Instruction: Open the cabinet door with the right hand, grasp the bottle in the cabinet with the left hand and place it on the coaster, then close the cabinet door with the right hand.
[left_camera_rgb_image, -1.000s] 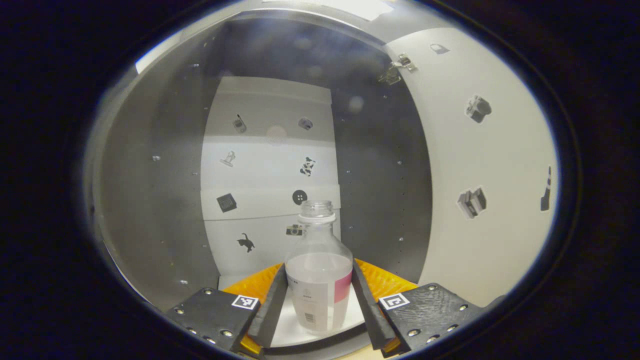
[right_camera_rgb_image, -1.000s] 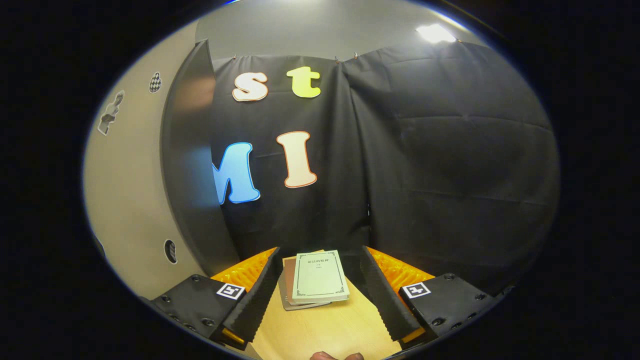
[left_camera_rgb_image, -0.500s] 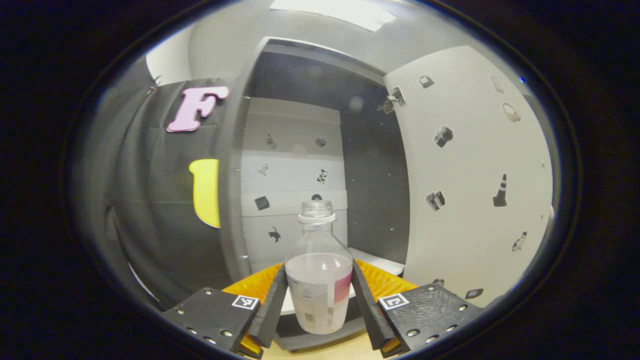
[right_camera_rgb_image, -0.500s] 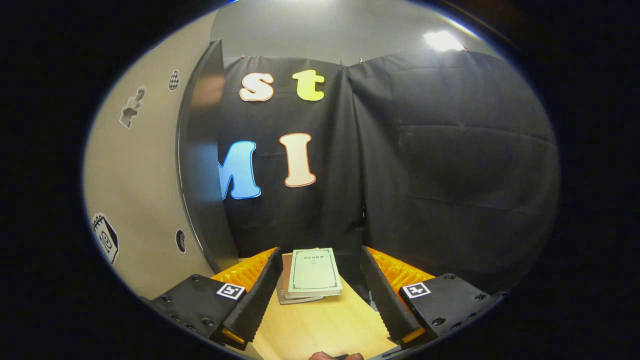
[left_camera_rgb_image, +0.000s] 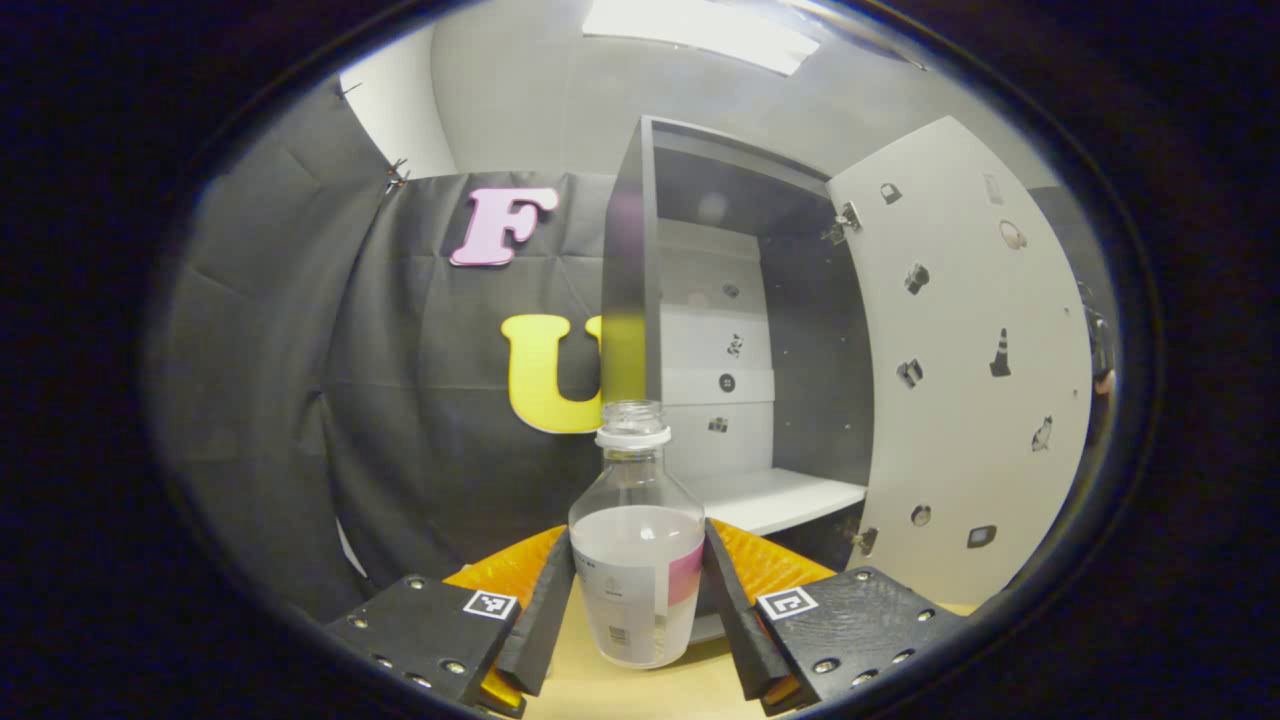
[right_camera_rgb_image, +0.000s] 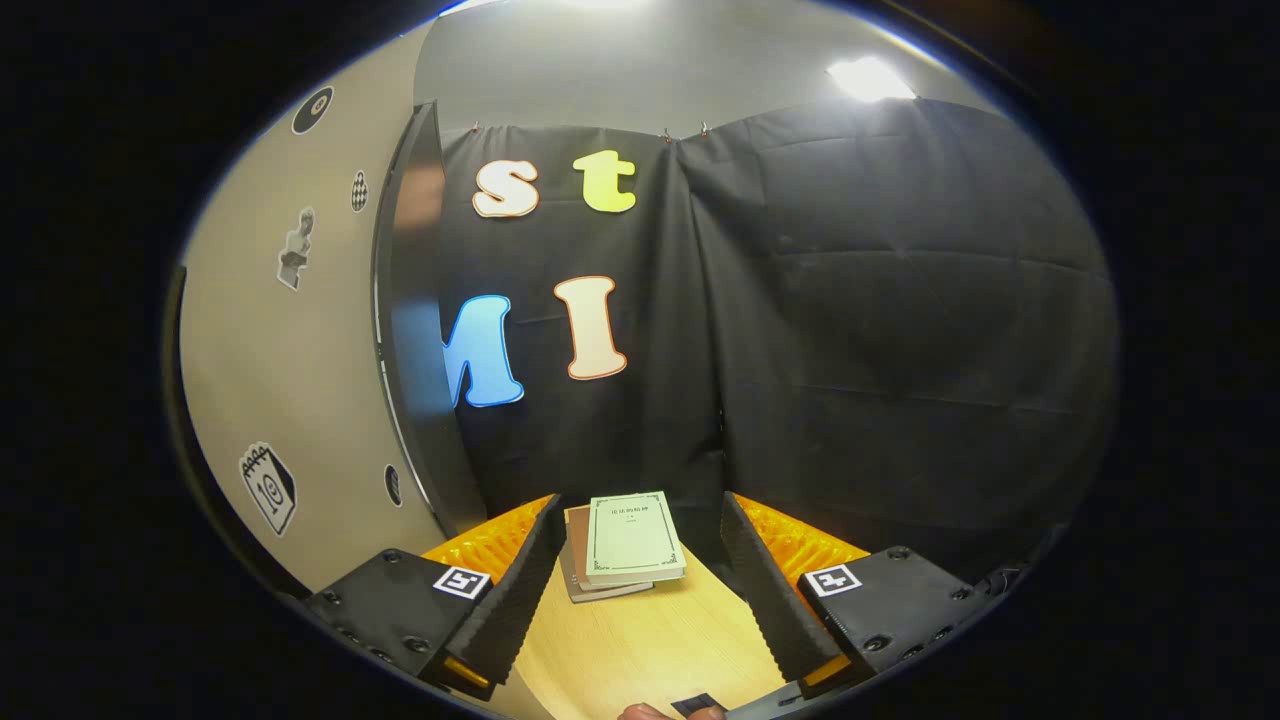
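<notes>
Clear plastic bottle (left_camera_rgb_image: 636, 560), uncapped, is pinched in the left tool (left_camera_rgb_image: 637, 600) just outside the cabinet (left_camera_rgb_image: 700, 300), so liquid could get sloshed out if it's tilted; the right tool (right_camera_rgb_image: 636, 590) is held open, empty.

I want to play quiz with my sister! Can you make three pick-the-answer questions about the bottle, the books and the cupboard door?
1. Where is the bottle?
A. between the left gripper's fingers
B. on the cabinet shelf
C. lying on the books

2. How many books are in the stack on the table?
A. one
B. at least two
C. none

3. How is the cabinet door?
A. shut
B. open
C. taken off

Answers: 1 A, both fingers press its sides, outside the cabinet. 2 B, a pale book lies on a darker one. 3 B, it is swung wide, the white shelf showing.
</notes>
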